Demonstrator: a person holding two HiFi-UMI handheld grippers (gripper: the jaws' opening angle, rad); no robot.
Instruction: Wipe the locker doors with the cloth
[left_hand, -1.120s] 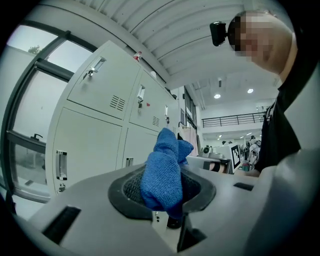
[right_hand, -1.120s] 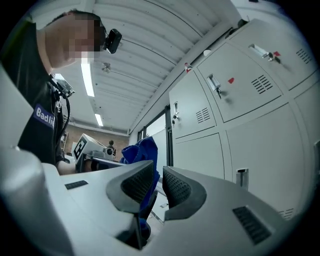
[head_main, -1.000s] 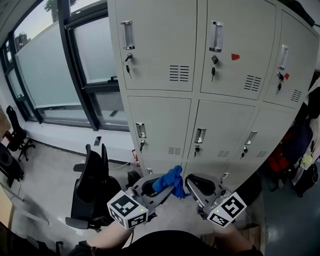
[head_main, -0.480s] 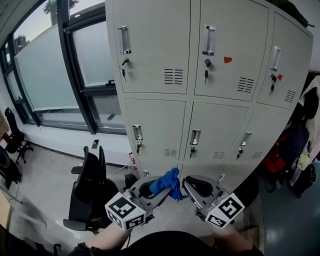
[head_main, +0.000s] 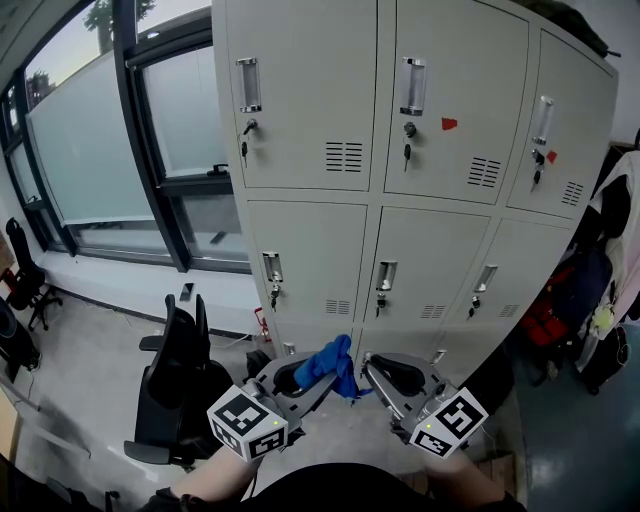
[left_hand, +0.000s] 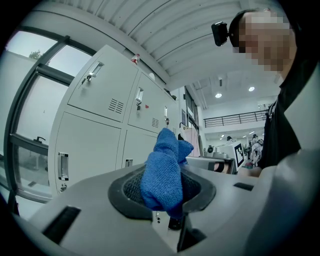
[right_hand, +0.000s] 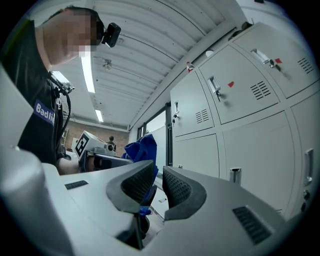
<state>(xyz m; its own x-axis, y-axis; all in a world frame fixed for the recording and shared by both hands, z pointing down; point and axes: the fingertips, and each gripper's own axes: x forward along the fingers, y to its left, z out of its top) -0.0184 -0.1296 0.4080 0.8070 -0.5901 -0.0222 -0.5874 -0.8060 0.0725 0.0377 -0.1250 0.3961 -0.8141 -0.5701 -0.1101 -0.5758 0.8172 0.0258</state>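
Observation:
A bank of grey locker doors (head_main: 310, 100) stands in front of me, each with a handle, a keyed lock and a vent. Both grippers hang low before the bottom row, apart from the doors. My left gripper (head_main: 316, 372) is shut on a bunched blue cloth (head_main: 326, 360), which sticks up out of the jaws (left_hand: 162, 175). The lockers (left_hand: 100, 100) rise to its left in the left gripper view. My right gripper (head_main: 372, 368) sits just right of the cloth, jaws nearly together and holding nothing (right_hand: 159, 175). The cloth (right_hand: 142, 147) shows behind its left jaw, with the lockers (right_hand: 240, 100) to the right.
A black office chair (head_main: 185, 370) stands on the floor left of the lockers, under a tall dark-framed window (head_main: 90, 150). Hanging clothes and bags (head_main: 590, 290) crowd the right end of the lockers. Keys hang in several locks.
The lockers have slid a little left and down in the head view. Both grippers stay low and close together, and the left one keeps hold of the cloth.

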